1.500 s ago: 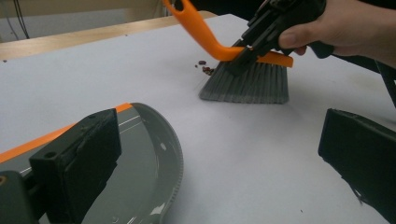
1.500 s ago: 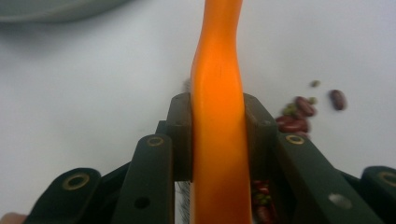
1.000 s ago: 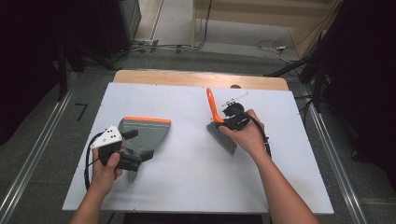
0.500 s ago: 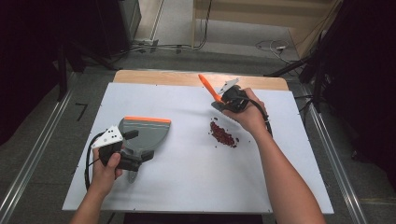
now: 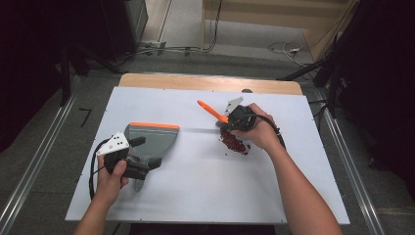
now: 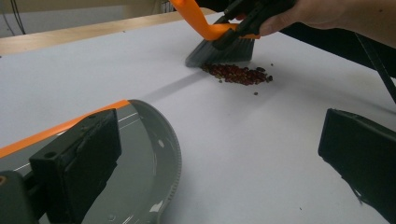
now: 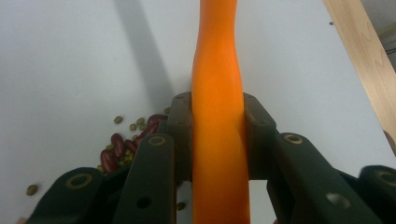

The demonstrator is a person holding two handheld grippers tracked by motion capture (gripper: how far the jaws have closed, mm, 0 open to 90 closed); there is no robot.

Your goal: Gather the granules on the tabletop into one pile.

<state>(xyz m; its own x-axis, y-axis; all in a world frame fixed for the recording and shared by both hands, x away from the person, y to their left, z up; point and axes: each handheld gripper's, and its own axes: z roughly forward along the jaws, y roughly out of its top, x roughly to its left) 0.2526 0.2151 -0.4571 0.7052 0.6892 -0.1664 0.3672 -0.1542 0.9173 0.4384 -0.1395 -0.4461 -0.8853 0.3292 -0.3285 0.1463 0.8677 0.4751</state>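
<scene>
White sheeting covers the bench (image 5: 205, 196), with a wooden edge along its far side and dark floor around it. From the high view I see my left tongs (image 5: 147, 159) at the near left, their jaws set on the back of a grey dustpan (image 5: 149, 139) with an orange lip; whether they pinch it I cannot tell from here. My right tongs (image 5: 235, 120) sit well across the bench from them, clamped on the orange handle of a small brush (image 5: 211, 110). A pile of red beans (image 5: 234, 143) lies just beneath the right tongs.

Through the left gripper view, I see the jaws standing wide apart, one over the dustpan (image 6: 144, 154), the other over bare bench. Ahead, the brush's (image 6: 219, 46) grey bristles touch the beans (image 6: 236, 74).

Through the right gripper view, both jaws press the orange handle (image 7: 218, 116) between them, with red and small green beans (image 7: 123, 144) on the bench just left of the jaws.
</scene>
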